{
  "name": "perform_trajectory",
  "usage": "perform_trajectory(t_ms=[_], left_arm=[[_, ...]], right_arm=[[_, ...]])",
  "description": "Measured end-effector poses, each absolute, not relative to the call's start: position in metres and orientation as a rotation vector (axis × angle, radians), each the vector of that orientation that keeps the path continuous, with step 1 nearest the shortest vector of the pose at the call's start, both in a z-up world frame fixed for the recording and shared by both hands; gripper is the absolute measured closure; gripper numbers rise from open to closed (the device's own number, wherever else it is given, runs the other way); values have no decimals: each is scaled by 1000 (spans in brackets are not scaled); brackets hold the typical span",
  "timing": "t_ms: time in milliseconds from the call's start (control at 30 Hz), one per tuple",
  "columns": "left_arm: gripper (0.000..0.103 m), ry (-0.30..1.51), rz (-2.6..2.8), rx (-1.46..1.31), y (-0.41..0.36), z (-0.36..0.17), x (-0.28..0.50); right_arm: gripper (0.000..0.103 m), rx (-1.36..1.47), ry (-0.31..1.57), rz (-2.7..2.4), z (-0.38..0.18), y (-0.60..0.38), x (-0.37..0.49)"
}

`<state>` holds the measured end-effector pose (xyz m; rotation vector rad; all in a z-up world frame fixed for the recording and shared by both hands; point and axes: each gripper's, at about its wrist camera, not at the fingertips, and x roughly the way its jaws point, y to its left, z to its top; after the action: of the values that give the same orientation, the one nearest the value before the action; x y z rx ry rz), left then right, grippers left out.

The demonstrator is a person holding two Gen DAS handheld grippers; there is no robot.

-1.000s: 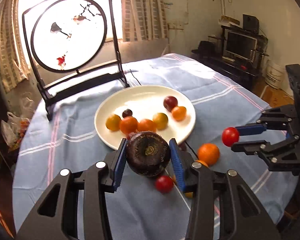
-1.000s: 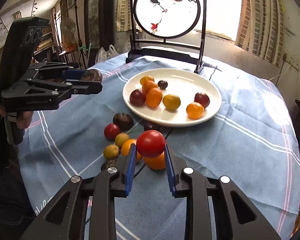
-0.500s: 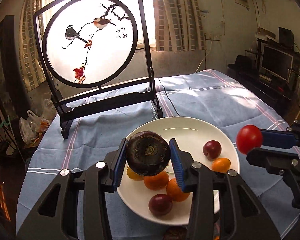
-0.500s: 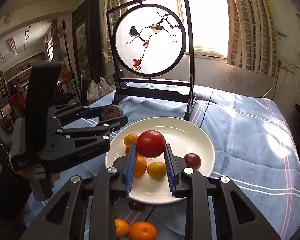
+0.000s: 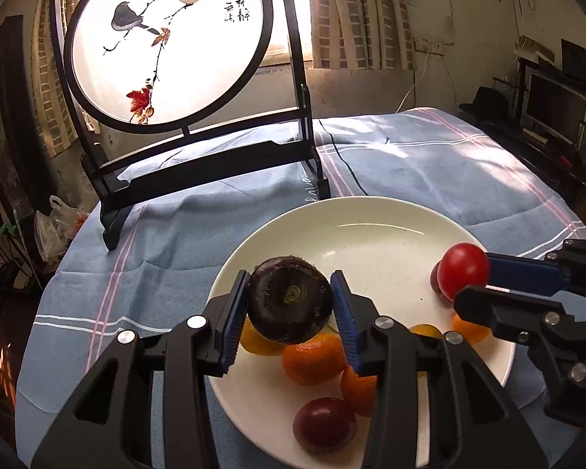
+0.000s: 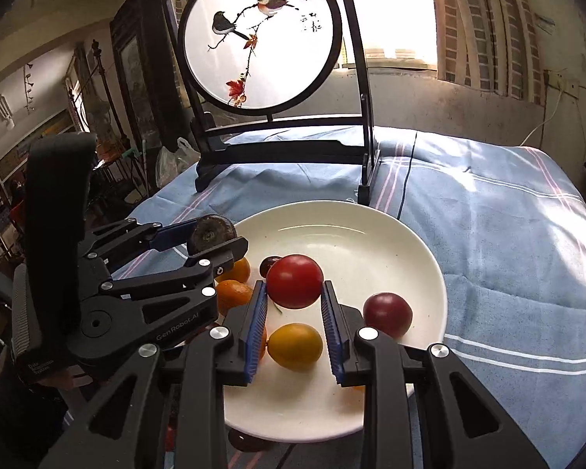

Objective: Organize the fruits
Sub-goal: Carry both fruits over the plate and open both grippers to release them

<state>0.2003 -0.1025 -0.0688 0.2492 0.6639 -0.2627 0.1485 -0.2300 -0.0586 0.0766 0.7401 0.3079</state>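
Now both jaws hover clamped over the white plate (image 5: 371, 215): left gripper (image 5: 289, 306) gripping what looks like a dark passion fruit (image 5: 289, 305), right gripper (image 6: 295, 306) a red tomato (image 6: 295, 281); lower onto bare plate, then release gently.

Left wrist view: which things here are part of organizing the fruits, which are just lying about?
Part of the job:
- left tongs, shut on the dark round fruit
- right tongs, shut on the red tomato
- white plate
- orange fruits and plum on the plate

Lying about:
- bird-painting screen
- blue tablecloth
- monitor
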Motion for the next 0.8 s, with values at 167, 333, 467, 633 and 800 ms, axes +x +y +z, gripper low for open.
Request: perform_trajectory(t_ms=[167, 333, 467, 633, 800], left_arm=[[62, 665, -257, 250, -103, -69, 200], [61, 683, -243, 247, -102, -73, 203], [46, 668, -234, 250, -101, -71, 202], [39, 655, -239, 246, -100, -67, 199], [39, 646, -244, 256, -101, -66, 197]], right_arm=[[75, 78, 756, 294, -64, -230, 152], [73, 86, 769, 288, -69, -231, 154], [66, 85, 749, 276, -66, -233, 153], [63, 85, 722, 287, -58, -232, 148], [62, 81, 715, 283, -58, -233, 146]])
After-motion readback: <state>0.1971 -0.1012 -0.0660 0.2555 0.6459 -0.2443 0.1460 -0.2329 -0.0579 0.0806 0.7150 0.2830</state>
